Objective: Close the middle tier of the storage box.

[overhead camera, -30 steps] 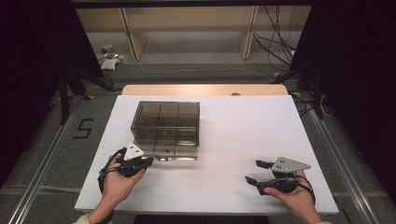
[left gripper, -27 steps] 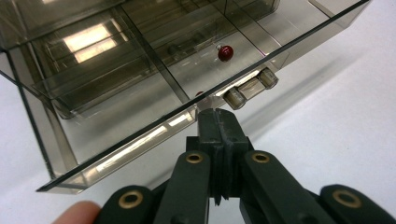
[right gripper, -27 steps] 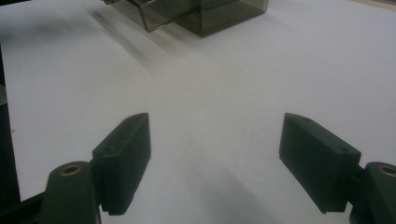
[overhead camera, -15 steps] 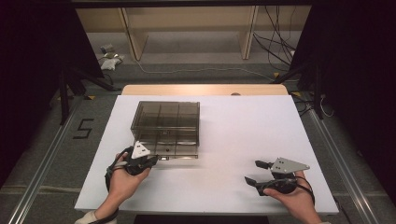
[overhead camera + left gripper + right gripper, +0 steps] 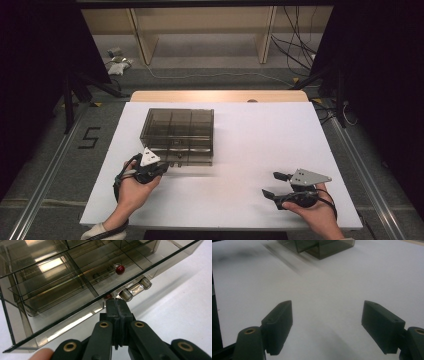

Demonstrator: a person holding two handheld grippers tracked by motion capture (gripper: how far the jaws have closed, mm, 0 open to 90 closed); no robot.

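Note:
A smoky see-through box [image 5: 177, 130] with several compartments stands on the white table [image 5: 260, 135], left of centre. My left gripper [image 5: 162, 167] is shut, its tips against the box's near front edge. In the left gripper view the two pads [image 5: 112, 310] press flat together under the box's [image 5: 62, 277] rim. A small red piece [image 5: 108, 296] peeks out just past them; whether it is pinched I cannot tell. A red bead [image 5: 120, 269] shows inside the box. My right gripper [image 5: 274, 184] rests open on the table at the near right, with nothing between its fingers [image 5: 279, 322].
Two clear cylindrical latch pieces [image 5: 136, 288] sit on the box's front beside my left gripper's tips. The box's corner [image 5: 322, 246] lies far ahead of the right gripper [image 5: 327, 307]. Bare white table spreads between the two hands. Shelving and cables stand beyond the table's far edge.
My left gripper has edged forward and a little right, up to the box's front. The right gripper has stayed put.

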